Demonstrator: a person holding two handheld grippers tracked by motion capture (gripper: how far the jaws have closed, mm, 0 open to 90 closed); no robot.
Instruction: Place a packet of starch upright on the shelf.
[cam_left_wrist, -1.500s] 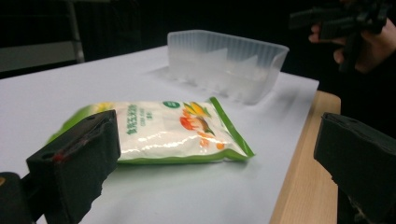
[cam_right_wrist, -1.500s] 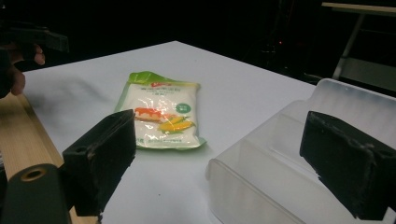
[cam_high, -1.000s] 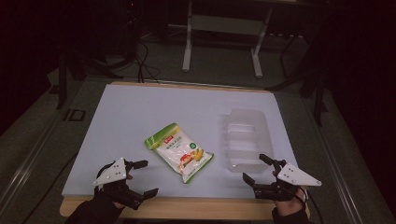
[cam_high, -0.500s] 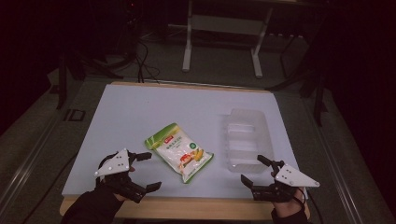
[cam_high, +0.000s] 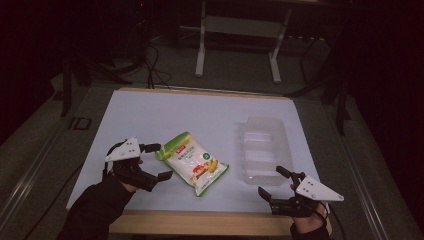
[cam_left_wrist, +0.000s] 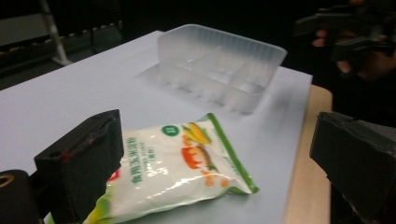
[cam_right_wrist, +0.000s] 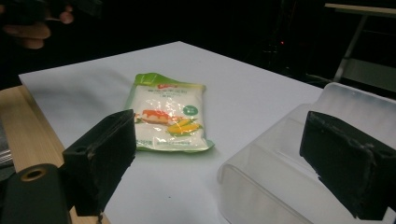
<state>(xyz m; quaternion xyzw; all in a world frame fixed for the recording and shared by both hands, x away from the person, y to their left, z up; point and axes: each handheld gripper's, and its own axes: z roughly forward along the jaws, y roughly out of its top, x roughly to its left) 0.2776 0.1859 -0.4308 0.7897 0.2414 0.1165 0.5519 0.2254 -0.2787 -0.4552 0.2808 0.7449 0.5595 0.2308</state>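
The left gripper (cam_high: 159, 161), jaws wide apart, sits just beside the white-and-green plastic snack packet (cam_high: 194, 163) lying flat on the pale table (cam_high: 150, 115). The right gripper (cam_high: 274, 184), also spread, hovers near the clear plastic compartment tray (cam_high: 264, 145), well apart from the packet.

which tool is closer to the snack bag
Left. The left tool sits open right at the snack bag, at its left edge; the right tool is off by the plastic tray.

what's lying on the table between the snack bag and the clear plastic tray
Nothing: in the high view, only bare white table separates the snack bag from the clear tray.
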